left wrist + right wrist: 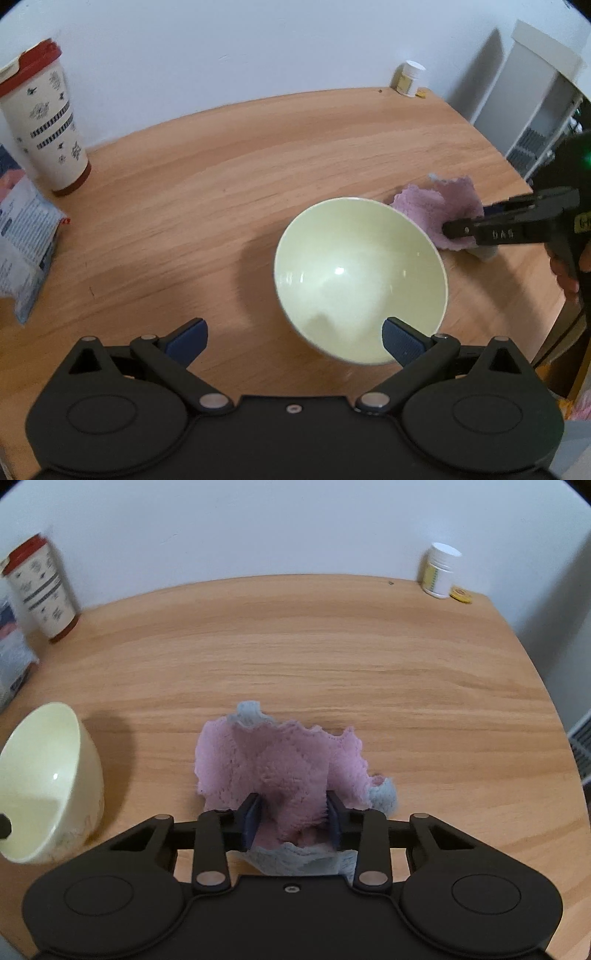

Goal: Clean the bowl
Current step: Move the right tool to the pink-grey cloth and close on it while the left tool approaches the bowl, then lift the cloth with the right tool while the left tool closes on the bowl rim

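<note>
Presently, status by item:

Bowl (360,280): pale cream, glossy, tilted with its opening toward the left wrist camera; sits on the wooden table (221,177), apparently propped on its side; judged rigid, smooth, slippery and breakable; best taken at the rim, one finger inside and one outside, with moderate force.

Cloth (280,764): pink with pale blue edging, crumpled on the table just right of the bowl; judged soft, light and compliant; bunches easily, so a grip on a thick fold is preferable.

Left gripper (293,338): fingers spread wide, nothing between them; the right blue pad overlaps the bowl's near rim in view, contact cannot be confirmed; the tool points forward and downward over the table.

Right gripper (293,821): fingers drawn narrow around a bunch of cloth, pads pressing the fabric from both sides; the tool is held low and nearly level, entering from the right in the left wrist view.

Background: patterned cup (44,118) with red lid at far left; printed packet (26,240) beside it; small white jar (441,570) at far right; none obstruct the work.
</note>
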### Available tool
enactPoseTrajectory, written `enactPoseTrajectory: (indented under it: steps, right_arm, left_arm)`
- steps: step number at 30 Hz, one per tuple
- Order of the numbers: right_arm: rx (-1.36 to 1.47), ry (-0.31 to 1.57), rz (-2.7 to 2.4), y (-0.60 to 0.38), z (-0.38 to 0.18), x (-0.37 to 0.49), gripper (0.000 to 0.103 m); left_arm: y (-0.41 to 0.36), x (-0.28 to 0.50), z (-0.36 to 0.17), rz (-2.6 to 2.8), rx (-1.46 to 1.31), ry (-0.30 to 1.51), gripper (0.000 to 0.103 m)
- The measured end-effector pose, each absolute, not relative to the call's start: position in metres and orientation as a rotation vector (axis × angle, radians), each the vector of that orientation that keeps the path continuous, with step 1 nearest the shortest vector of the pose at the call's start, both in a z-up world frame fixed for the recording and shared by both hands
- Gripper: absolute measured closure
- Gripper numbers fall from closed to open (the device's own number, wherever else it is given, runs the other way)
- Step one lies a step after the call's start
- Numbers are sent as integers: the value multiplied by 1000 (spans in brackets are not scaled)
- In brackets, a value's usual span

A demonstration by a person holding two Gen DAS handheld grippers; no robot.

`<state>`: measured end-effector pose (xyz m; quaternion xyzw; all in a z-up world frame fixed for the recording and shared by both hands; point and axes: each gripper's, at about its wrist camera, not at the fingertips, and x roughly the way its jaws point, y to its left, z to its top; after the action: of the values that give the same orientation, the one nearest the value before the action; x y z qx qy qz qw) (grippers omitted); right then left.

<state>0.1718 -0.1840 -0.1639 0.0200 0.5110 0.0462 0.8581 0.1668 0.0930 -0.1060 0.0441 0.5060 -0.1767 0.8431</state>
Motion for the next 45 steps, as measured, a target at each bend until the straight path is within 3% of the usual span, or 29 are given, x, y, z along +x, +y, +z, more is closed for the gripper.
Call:
enactPoseTrajectory:
  steps: [16, 20, 23, 32, 37, 41, 43, 45]
  right_arm:
    - [-13, 1043, 288, -208, -172, 171, 63]
    - [-66, 1029, 307, -205, -171, 164, 68]
    - [-40, 1030, 318, -212, -170, 165, 80]
    - [70, 994, 335, -224, -150, 156, 85]
    - [123, 946, 321, -236, -131, 140, 85]
    - [164, 909, 313, -251, -113, 125, 85]
    - [160, 906, 313, -253, -108, 120, 85]
    - [150, 900, 315, -252, -106, 117, 85]
  left_arm:
    - [81, 156, -105, -193, -77, 1112, 1]
    - [85, 159, -104, -173, -137, 1092, 1]
    - [87, 161, -105, -150, -162, 1094, 1]
    - [98, 174, -112, -53, -182, 1130, 2]
    - [101, 178, -117, -88, -200, 1142, 27]
    - [101, 179, -121, -124, -196, 1147, 35]
    - [100, 180, -121, -147, -193, 1142, 57]
    - [100, 181, -124, -146, -188, 1159, 71]
